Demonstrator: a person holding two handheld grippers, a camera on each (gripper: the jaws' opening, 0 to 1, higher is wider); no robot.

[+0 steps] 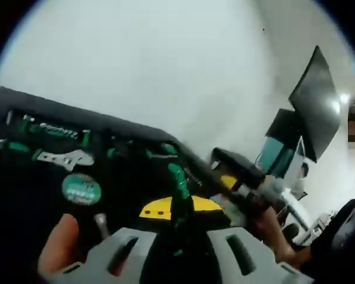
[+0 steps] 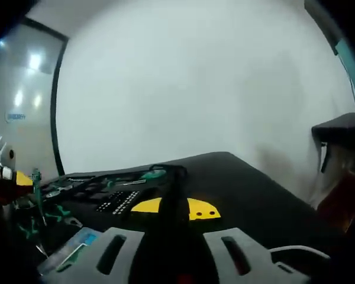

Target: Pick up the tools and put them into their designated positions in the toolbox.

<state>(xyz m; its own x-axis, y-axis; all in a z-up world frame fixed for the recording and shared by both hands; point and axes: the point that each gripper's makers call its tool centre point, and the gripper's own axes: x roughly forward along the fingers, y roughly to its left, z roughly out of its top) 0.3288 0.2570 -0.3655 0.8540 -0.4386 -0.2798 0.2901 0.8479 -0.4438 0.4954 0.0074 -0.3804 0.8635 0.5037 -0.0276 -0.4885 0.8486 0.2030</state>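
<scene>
- Left gripper view, nearest: the left gripper shows two grey fingers rising from the bottom edge, closed on a tool with a dark shaft and a green handle that stands up between them.
- A person's fingertip sits at the lower left, just beside the left grey finger.
- A yellow piece lies just behind the held tool.
- Beyond it, the black toolbox lies open, with green-handled tools in its slots: a silver wrench, a round green label and a row of green pieces near the far edge.
- To the right, the other gripper comes in, blurred, with a hand behind it.
- Farthest: a white wall and dark screens at the right.
- Right gripper view, nearest: the right gripper has grey fingers apart with a dark shaft between them; whether they grip it I cannot tell.
- A yellow piece lies just behind the fingers on the black counter.
- At the left, the toolbox holds green-handled tools, and a hand reaches in from the left edge.
- Farthest: a white wall.
</scene>
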